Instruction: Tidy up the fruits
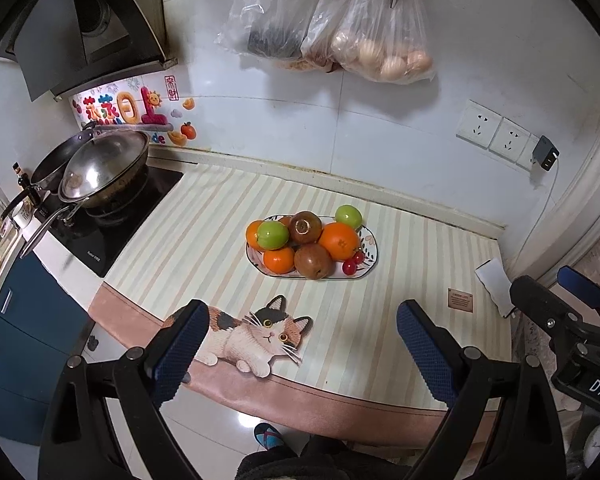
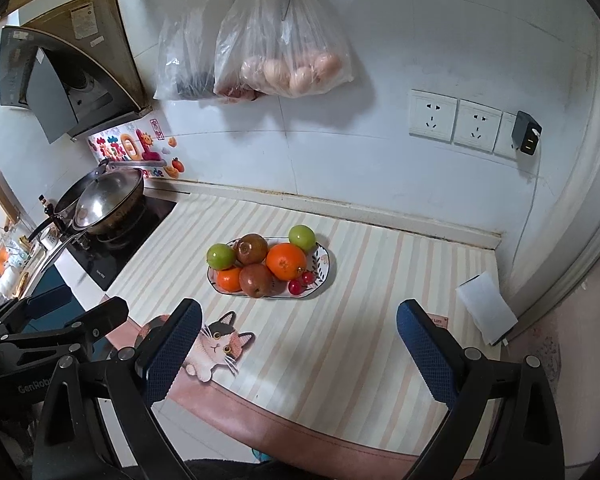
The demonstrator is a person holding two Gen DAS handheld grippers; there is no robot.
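An oval patterned plate (image 1: 370, 246) (image 2: 324, 268) sits mid-counter on a striped mat, heaped with fruit. On it lie oranges (image 1: 339, 241) (image 2: 286, 261), two green fruits (image 1: 273, 235) (image 2: 221, 256), two brown fruits (image 1: 313, 261) (image 2: 256, 280) and small red cherries (image 1: 349, 267) (image 2: 295, 287). My left gripper (image 1: 300, 348) hangs open over the counter's front edge, nothing between its blue pads. My right gripper (image 2: 298, 350) is open too, short of the plate. Each gripper shows at the side of the other's view.
A wok with a lid (image 1: 100, 168) (image 2: 104, 200) stands on the black hob at left. Bags of eggs (image 1: 380, 40) (image 2: 292, 60) and scissors hang on the wall. Wall sockets with a charger (image 2: 526, 136) lie right. Folded white paper (image 2: 486, 306) rests at the counter's right end.
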